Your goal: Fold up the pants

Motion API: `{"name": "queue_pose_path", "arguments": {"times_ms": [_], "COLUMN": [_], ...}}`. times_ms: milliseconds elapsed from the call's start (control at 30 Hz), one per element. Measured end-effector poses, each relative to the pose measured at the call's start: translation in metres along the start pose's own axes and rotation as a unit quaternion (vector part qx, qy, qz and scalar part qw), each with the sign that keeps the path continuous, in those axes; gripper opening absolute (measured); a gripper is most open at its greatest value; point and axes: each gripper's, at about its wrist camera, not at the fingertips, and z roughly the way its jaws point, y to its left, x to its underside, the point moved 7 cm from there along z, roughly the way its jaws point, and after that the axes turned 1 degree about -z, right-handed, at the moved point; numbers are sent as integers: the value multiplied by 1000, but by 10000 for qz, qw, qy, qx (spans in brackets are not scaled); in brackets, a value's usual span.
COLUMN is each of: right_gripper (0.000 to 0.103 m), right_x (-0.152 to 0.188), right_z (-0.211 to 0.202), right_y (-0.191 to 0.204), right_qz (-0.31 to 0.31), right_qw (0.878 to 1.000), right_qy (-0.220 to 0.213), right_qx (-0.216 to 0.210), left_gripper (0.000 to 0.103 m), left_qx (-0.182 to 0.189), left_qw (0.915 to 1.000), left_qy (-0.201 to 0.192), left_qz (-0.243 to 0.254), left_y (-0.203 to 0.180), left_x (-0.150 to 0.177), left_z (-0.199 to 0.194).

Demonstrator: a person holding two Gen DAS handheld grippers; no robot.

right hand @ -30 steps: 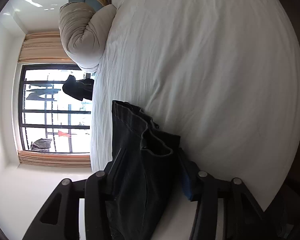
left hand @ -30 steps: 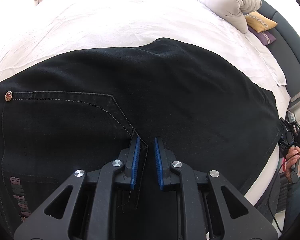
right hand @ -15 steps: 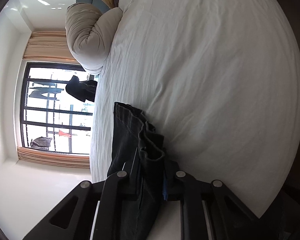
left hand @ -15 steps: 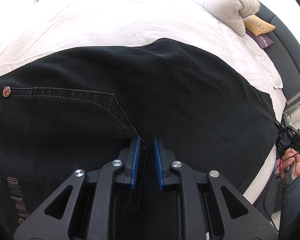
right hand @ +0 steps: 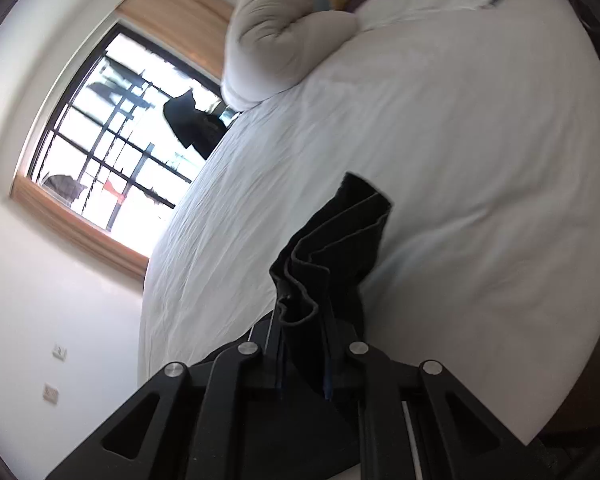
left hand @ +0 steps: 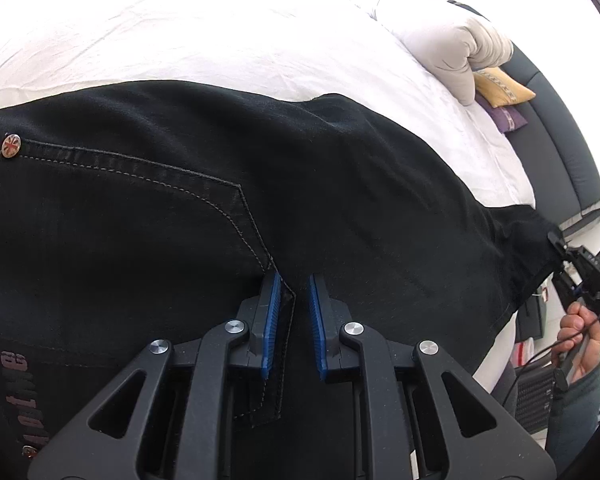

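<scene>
Both tongs are on the black pants [left hand: 340, 200], which lie across the white bed sheet [left hand: 180, 40]. Left gripper [left hand: 293, 320] has its blue pads a narrow gap apart, with a seam fold of the cloth between them near the back pocket; the pads seem not fully pressed, so I cannot tell if it truly holds the cloth. Right gripper [right hand: 302, 356] is closed tight on the bunched hem of the pant legs [right hand: 332, 256].

One second ago the right jaws stood wide around the hem; half a second ago they had closed, and now the hem is lifted off the sheet and the view is tilted and blurred — the gripper is moving. I judge that the fold starts now: the leg end will be carried toward the waist, while the left side anchors it.

Only the left wrist view shows the flat garment as a whole, the pocket rivet [left hand: 11, 145], and the right gripper far at the leg end with the person's hand [left hand: 580, 340]. Only the right wrist view shows the layered hem between the fingers, the window [right hand: 112, 148] and the rolled duvet [right hand: 284, 40].
</scene>
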Motion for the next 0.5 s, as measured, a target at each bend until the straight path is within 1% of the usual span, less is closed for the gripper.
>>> {"name": "queue_pose_path", "arguments": {"times_ms": [33,67,100,133,200,267,333,400,467,500], "right_gripper": [15,15,15,15,15,14,14,15,15,15], "right_x": [8,22,38,58,106,149,180,196,201,201], "right_z": [8,19,29,41,66,87,104,114,115,114], "right_y": [29,60,88,115,155,176,184,186,190,193], "right_qz": [-449,-963,-1435,-1887,-2665,-3085,-3303,-3450,-3588,-3723], "right_qw": [9989,9947,9879,9783,9539,9339,9209,9132,9086,9046], "right_qy": [159,355,572,838,1358,1784,2058,2161,2136,2072], "right_qx": [-25,-65,-117,-165,-248,-274,-198,-146,-136,-112], "left_gripper": [15,15,15,15,15,15,15,15,15,15], "left_qx": [29,59,82,108,208,364,568,690,793,966], "left_qw": [10000,10000,10000,9999,9997,9990,9974,9955,9933,9907], "left_qy": [-15,-30,-43,-54,-88,-119,-165,-169,-167,-143], "left_qz": [-15,-28,-35,-51,-125,-247,-422,-622,-821,-951], "left_y": [2,3,4,5,9,14,20,28,32,32], "left_x": [0,0,0,0,0,0,0,2,4,4], "left_z": [-1,-2,-3,-4,-7,-12,-19,-26,-35,-40]}}
